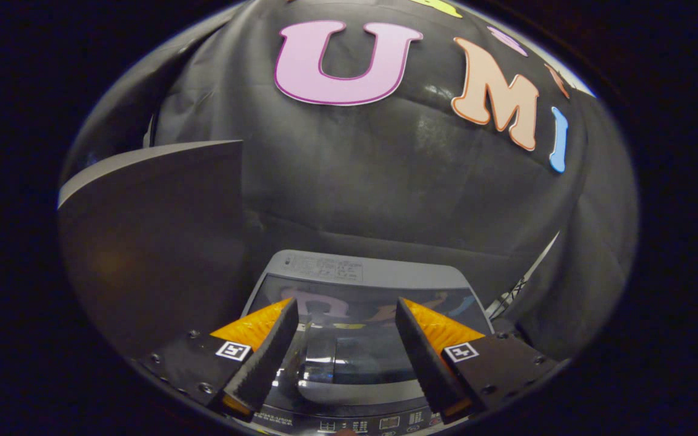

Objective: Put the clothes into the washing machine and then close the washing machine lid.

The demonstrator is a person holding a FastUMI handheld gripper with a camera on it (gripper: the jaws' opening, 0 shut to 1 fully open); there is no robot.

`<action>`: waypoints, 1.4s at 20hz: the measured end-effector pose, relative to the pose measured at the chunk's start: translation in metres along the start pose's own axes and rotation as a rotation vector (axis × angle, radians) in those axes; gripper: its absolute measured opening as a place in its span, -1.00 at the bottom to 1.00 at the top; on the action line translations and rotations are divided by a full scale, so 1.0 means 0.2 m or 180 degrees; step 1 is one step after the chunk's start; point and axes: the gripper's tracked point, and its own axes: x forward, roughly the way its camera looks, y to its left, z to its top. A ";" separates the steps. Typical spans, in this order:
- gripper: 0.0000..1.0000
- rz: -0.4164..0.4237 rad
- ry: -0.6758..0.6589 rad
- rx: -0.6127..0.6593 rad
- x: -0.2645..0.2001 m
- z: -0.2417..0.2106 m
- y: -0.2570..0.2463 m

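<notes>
The washing machine is seen just ahead of and below the gripper, its glass lid lying flat and shut, reflections spread across it. No clothes can be made out; whether any lie inside is hidden by the glare. The fingers are held well apart, with nothing clamped between them. The gripper is carried above the lid, tilted down towards the control panel. A grey panel stands off to the left and should be kept clear of.
</notes>
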 end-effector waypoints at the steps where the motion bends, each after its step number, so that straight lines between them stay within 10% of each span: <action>1: 1.00 0.0000 -0.0019 0.0051 0.00 0.00 0.00; 28: 0.99 -0.0255 -0.0933 0.0106 -0.69 0.15 -0.17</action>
